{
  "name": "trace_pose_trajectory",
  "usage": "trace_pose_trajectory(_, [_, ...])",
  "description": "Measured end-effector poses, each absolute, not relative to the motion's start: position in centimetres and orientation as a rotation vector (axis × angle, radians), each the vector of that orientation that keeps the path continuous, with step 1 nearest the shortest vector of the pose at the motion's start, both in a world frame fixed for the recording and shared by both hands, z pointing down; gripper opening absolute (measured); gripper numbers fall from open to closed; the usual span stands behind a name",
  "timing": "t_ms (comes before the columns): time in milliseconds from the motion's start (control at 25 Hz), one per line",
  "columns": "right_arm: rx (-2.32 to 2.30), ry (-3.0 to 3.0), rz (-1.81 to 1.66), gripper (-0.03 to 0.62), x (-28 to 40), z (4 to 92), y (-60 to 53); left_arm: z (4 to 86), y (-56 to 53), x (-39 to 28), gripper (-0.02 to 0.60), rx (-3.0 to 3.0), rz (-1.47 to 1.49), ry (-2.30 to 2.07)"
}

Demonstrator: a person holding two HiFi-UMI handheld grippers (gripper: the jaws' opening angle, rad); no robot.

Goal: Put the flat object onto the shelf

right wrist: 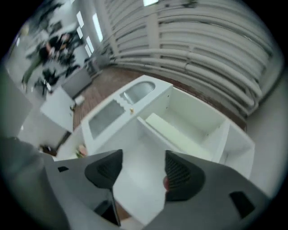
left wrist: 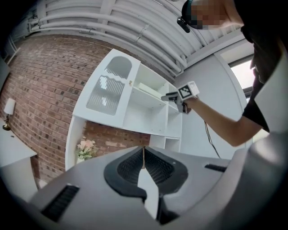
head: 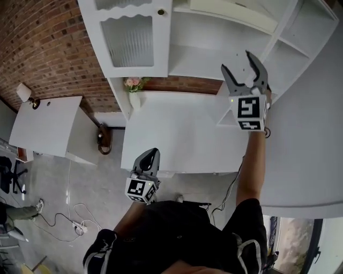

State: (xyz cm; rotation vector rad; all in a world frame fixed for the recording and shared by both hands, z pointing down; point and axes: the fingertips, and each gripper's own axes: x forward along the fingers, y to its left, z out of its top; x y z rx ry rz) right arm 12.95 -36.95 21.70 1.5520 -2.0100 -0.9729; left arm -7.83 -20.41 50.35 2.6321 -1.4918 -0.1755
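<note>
The flat object [right wrist: 173, 132] is a pale slab lying on an upper board of the white shelf unit [right wrist: 198, 112]. The same flat object [head: 225, 9] shows at the top of the head view and, in the left gripper view, as a thin slab [left wrist: 149, 89]. My right gripper [head: 236, 60] is raised in front of the shelf's middle bay, below the slab and apart from it. Its jaws stand open with nothing between them [right wrist: 143, 158]. My left gripper [head: 154, 152] hangs low by the desk's front edge, shut and empty [left wrist: 144, 157].
A glass-panelled cabinet door [head: 131, 37] closes the shelf unit's left bay. A vase of pink flowers [head: 134, 88] stands at the back left of the white desk [head: 171, 139]. A second white table [head: 45, 126] and cables on the floor [head: 69, 219] lie to the left.
</note>
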Motion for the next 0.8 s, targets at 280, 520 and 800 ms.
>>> trace_pose_trajectory(280, [1.859,-2.507,0.006,0.146,13.2,46.1,-26.6,49.9,-20.2,-7.2,0.018,2.666,-0.179,-1.452])
trace_pose_trajectory(520, [1.866,-2.520,0.455,0.055,11.5,54.5,-21.5,50.8,-19.6,-6.3,0.018,2.664,-0.198,-1.423])
trace_pose_trajectory(800, [1.806,-2.517,0.451,0.049,10.0,55.8,-19.1,51.1,-19.5,-5.5,0.018,2.679,-0.187,-1.401])
